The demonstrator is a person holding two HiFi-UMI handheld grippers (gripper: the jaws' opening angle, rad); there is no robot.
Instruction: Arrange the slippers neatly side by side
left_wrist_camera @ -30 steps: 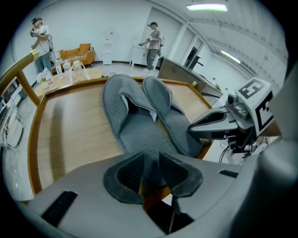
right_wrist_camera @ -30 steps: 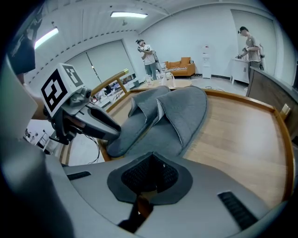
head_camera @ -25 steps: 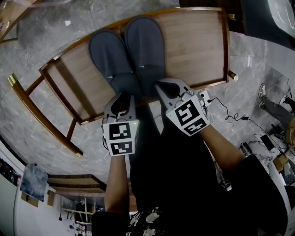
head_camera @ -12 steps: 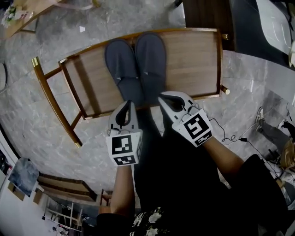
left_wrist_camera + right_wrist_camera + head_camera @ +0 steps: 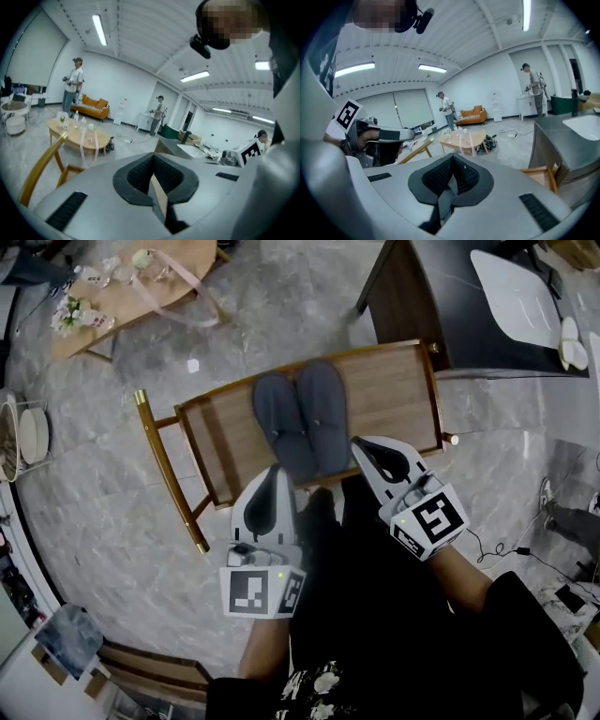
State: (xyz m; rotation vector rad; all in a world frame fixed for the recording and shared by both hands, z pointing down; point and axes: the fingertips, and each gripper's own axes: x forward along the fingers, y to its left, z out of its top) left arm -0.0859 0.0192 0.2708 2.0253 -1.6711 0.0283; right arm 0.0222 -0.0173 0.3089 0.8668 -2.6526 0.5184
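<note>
Two grey slippers (image 5: 323, 418) sit flush, toes aligned, on a wooden bench (image 5: 403, 390); left gripper (image 5: 274, 472) and right gripper (image 5: 367, 445), jaws pressed together and empty, hang clear, the tidying apparently complete.

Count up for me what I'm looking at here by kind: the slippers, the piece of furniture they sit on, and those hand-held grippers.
Grey slippers: 2
Wooden bench: 1
Hand-held grippers, left and right: 2
Total: 5
</note>
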